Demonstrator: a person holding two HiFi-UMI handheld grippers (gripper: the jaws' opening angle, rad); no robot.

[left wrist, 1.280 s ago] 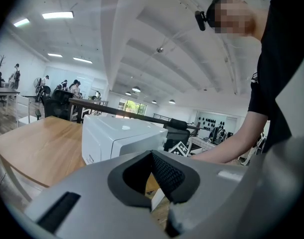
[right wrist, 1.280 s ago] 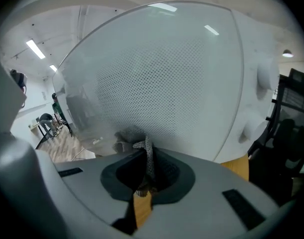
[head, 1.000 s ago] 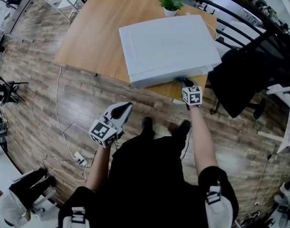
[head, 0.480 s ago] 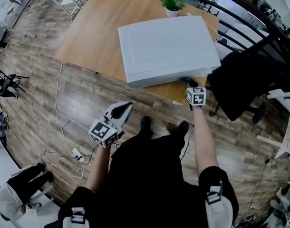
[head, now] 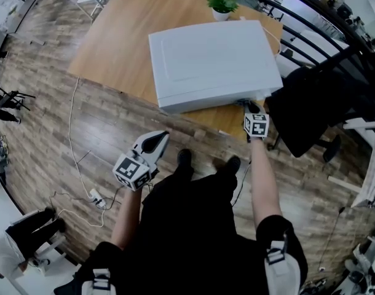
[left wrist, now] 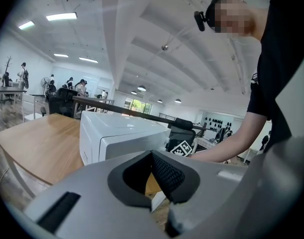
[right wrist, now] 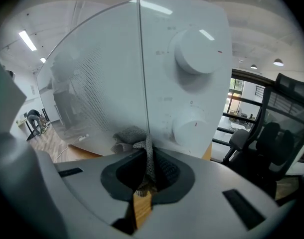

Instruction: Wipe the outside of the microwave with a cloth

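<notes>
Cloth point(right wrist: 136, 139): grey, coarse knit, pinched in the right tongs point(right wrist: 148, 169), which are closed on a fold. A bunched end sticks out past the tips and a tail hangs down between the pads. Judging by the look, it's light and limp with no stiffness, so it will fold over under drag. A grip close to the bunch, as it is now, should keep a firm wad at the tips, and the rough weave shouldn't slip out. Left tongs point(head: 141, 158) hang near the body over the wood floor, well short of the tabletop point(head: 114, 48); they're closed and there's nothing between them. The cloth's bunched end sits at the near right corner of the microwave point(head: 212, 60), low on the front at the seam between the door point(right wrist: 92, 78) and the control panel; it's touching or just off, can't confirm which. The microwave is a white box, rigid and probably heavy enough not to slide under wiping pressure. It has smooth glossy panels and a mesh door window. Two round knobs, upper point(right wrist: 194, 51) and lower point(right wrist: 191, 127), stand proud, so the cloth could snag or turn them. Beyond it on the far side of the tabletop is a small potted plant point(head: 221, 6).
</notes>
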